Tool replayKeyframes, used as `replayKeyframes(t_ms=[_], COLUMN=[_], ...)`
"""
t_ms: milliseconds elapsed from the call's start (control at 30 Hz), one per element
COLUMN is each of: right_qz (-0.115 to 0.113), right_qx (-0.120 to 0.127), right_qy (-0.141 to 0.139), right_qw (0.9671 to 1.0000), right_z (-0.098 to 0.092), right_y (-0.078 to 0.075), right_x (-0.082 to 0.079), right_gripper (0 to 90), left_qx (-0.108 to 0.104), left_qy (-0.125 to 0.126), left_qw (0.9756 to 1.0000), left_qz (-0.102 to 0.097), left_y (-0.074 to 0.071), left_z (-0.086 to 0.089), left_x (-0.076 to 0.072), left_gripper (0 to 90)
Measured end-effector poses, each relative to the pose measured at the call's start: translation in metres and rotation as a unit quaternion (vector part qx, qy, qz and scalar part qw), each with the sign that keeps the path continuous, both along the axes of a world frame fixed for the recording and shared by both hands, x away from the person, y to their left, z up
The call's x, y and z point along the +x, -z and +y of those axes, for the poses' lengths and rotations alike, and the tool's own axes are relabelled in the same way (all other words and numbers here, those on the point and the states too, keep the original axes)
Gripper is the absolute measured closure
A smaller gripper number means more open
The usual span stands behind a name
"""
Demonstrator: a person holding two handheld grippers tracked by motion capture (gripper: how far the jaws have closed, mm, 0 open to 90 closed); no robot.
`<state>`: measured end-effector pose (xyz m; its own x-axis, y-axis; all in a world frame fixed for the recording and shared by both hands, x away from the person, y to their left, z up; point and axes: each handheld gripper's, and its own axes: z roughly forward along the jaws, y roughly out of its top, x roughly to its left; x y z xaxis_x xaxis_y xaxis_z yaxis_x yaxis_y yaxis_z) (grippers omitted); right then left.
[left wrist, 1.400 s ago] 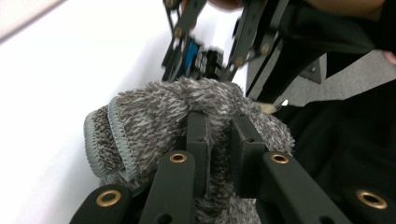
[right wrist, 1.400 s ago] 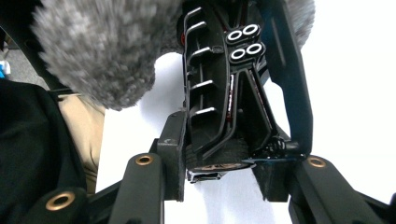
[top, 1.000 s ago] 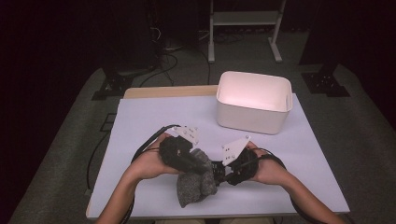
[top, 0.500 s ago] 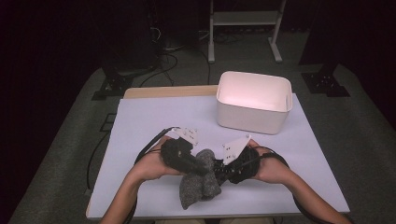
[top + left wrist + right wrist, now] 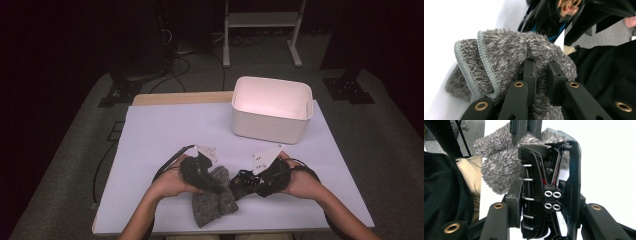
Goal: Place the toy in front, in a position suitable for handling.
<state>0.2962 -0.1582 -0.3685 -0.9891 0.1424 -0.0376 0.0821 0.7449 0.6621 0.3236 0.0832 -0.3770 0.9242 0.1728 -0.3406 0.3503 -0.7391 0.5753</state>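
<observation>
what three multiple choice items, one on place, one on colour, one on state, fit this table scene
1. Where does the white bin stand on the table?
A. far right part
B. near left corner
C. under the hands

2. What colour is the fuzzy cloth?
A. red
B. grey
C. yellow

3. How do the left tongs stand?
A. wide open above the bin
B. lying loose on the table
C. shut on the fuzzy cloth

Key:
1 A, in the high view the bin sits toward the table's far right, beyond both hands.
2 B, the left gripper view shows mottled grey pile with a pale stitched hem.
3 C, the left gripper view shows both jaws pinching a fold of the cloth.
</observation>
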Motion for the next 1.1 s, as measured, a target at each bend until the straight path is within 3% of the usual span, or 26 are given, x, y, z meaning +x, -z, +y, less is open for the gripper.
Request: replayKeyframes(t_ms=[267,500,767,1100], right_qz=[0.017,0.024,0.039,0.063], right_qx=[0.017,0.013,0.029,0.033], right_qy=[0.018,0.021,0.031,0.056], right_qw=[0.9995,0.9994,0.9984,0.9959], right_z=[-0.027,-0.038,-0.052,-0.076], right_y=[0.014,0.021,0.032,0.061], right_x=[-0.001,-0.002,-0.006,-0.012], right_gripper=[55.6,56.2,56.5,55.8], left_qx=[0.004,0.017,0.026,0.036], left_qy=[0.005,0.009,0.018,0.041], left_qw=[1.0000,0.9997,0.9992,0.9982], left_qz=[-0.006,-0.014,-0.023,-0.026], left_y=[0.000,-0.002,-0.004,-0.005], left_z=[-0.015,-0.023,-0.034,-0.055], left_x=[0.001,0.000,-0.002,-0.003], left_gripper=[79.9,80.5,80.6,80.5])
